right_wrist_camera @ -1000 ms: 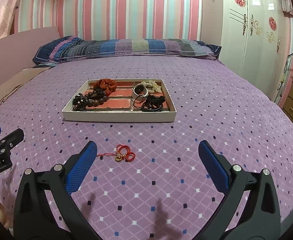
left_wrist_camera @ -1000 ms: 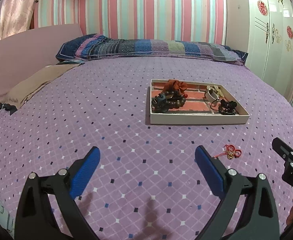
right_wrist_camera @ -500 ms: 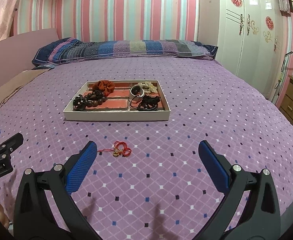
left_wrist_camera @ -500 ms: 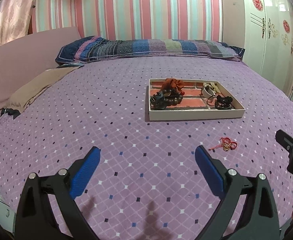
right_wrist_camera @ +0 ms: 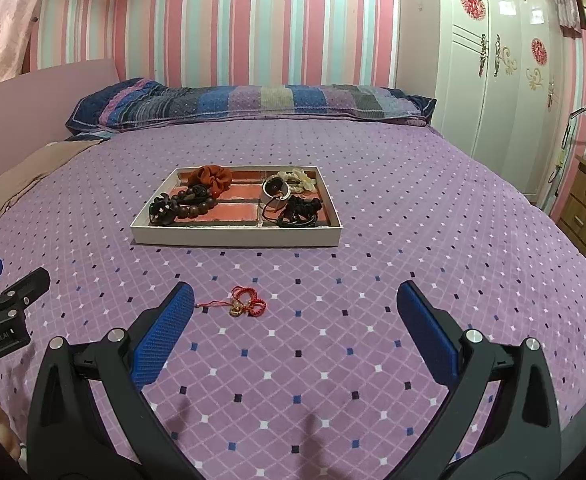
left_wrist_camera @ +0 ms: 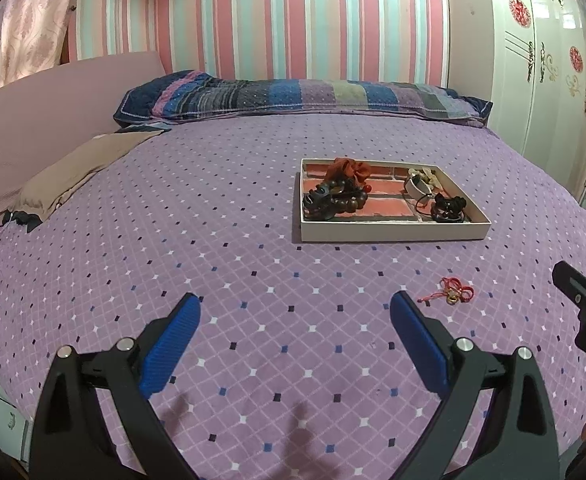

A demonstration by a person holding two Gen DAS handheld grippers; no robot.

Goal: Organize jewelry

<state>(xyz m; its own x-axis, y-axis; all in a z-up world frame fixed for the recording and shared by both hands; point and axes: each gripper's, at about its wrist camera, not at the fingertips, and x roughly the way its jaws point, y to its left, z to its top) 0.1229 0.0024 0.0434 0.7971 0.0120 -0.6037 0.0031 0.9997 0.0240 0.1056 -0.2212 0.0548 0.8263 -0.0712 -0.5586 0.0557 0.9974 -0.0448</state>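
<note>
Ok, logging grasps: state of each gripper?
Left gripper: open, holding nothing.
Right gripper: open, holding nothing; red cord bracelet lies untouched.

Bare bedspread (right_wrist_camera: 333, 340) surrounds the red cord charm (right_wrist_camera: 247, 306); only the tray (right_wrist_camera: 237, 236) stands beyond.

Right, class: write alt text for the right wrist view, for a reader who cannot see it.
An open right gripper hovers over a purple bedspread, a red cord charm lying just past its left finger. Beyond sits a shallow tray holding bracelets and hair ties.
</note>
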